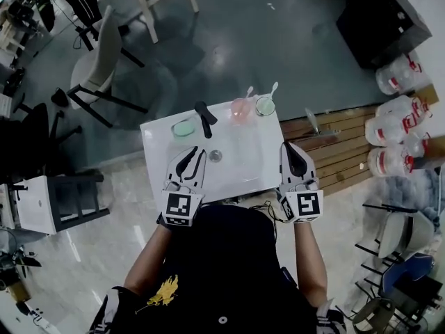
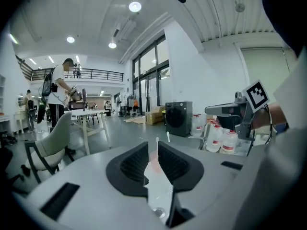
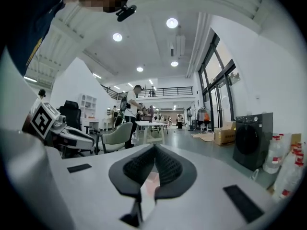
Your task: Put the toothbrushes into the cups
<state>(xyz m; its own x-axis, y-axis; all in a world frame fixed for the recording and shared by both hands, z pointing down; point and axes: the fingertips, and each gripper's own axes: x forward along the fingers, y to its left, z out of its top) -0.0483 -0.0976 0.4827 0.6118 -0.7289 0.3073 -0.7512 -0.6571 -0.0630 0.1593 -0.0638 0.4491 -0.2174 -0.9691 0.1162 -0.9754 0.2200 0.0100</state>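
**Both brushes stand in cups; claws hang empty at the near edge**

The white bench (image 1: 236, 169) fills the middle of the head view. The left claw (image 1: 195, 155) hangs over its near part, and the right claw (image 1: 290, 148) hangs just off its right edge. Neither is close to the cups, which fits a job that looks finished, with nothing left to reach for.

In its own view the left claw (image 2: 153, 145) is released: a narrow gap shows between the pads and nothing sits in it. A pink smear seen through the gap is probably the cup beyond. The right claw (image 3: 154, 148) is clenched with the tips meeting, and it grips nothing.

Well ahead of both claws, at the far edge, a pink cup (image 1: 241, 110) and a greenish clear cup (image 1: 265, 106) stand just beside each other. A white toothbrush (image 1: 249, 92) leans out of the pink one and a second toothbrush (image 1: 274, 88) out of the other, handles up. I judge they lean against the rims.

Ahead of the left claw lie a pale green round piece (image 1: 184, 128) and a black object (image 1: 204, 119). A small round thing (image 1: 215, 156) sits just beside that claw's tips.

The brush heads are hidden inside the cups. Lid or dish for the green piece, I cannot tell, and the black object is too small to name. Each claw's body blocks most of the bench in its own view.
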